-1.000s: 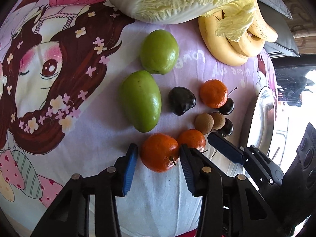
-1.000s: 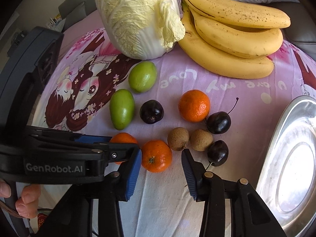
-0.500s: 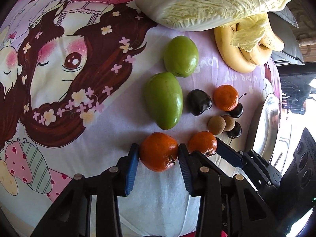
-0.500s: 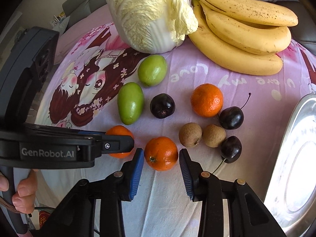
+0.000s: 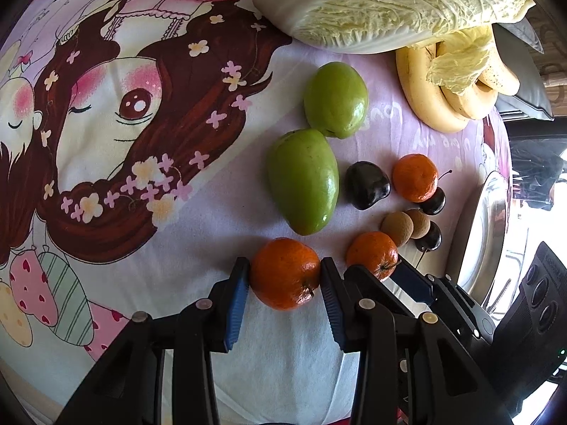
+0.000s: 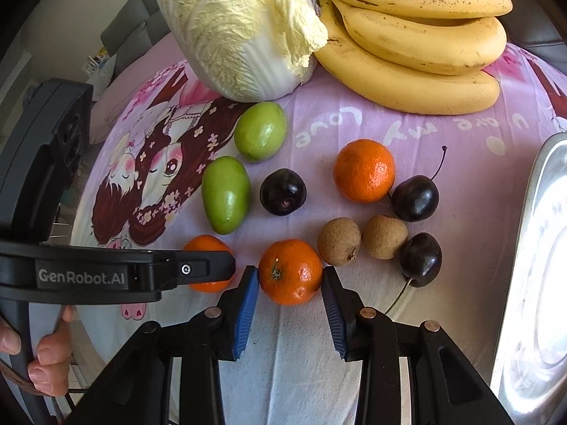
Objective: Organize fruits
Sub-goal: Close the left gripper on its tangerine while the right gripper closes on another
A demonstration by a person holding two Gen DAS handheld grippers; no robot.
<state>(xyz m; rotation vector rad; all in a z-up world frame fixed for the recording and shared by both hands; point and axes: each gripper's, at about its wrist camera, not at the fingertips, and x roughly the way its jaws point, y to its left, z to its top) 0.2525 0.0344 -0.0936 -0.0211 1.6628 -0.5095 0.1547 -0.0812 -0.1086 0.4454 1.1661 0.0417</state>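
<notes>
My left gripper is shut on a tangerine that rests low on the pink printed cloth; both blue pads press its sides. My right gripper is shut on a second tangerine just to the right of it. In the right wrist view the left gripper's finger crosses in front of its tangerine. A third tangerine lies farther back. Two green mangoes, three dark cherries and two brown longans lie around it.
A napa cabbage and a bunch of bananas lie at the back of the cloth. A shiny metal tray stands at the right edge. A person's hand holds the left gripper's handle at lower left.
Both grippers have slid forward around their tangerines and their jaws have narrowed until the pads touch the fruit. The rest of the fruit lies as before.
</notes>
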